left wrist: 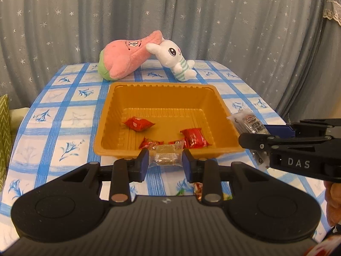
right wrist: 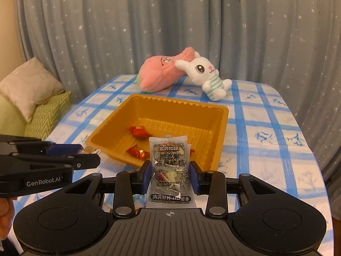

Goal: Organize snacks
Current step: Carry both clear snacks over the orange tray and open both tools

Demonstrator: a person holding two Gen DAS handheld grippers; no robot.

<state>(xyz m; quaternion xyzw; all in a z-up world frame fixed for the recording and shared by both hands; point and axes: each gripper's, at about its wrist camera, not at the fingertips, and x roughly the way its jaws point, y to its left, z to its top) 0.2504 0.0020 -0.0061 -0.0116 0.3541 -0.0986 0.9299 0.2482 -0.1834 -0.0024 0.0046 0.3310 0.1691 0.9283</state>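
Note:
An orange plastic tray sits mid-table and holds several red-wrapped candies. My left gripper is shut on a small clear snack packet, held just in front of the tray's near rim. My right gripper is shut on a black-and-clear sesame cake packet, held upright before the tray's near right corner. The left wrist view shows that packet at the right, in the right gripper. From the right wrist view, the left gripper enters at the left.
A pink plush and a white rabbit plush lie behind the tray. Blue-checked cloth covers the table. Another red wrapper lies under my left gripper. Cushions sit left; grey star curtains hang behind.

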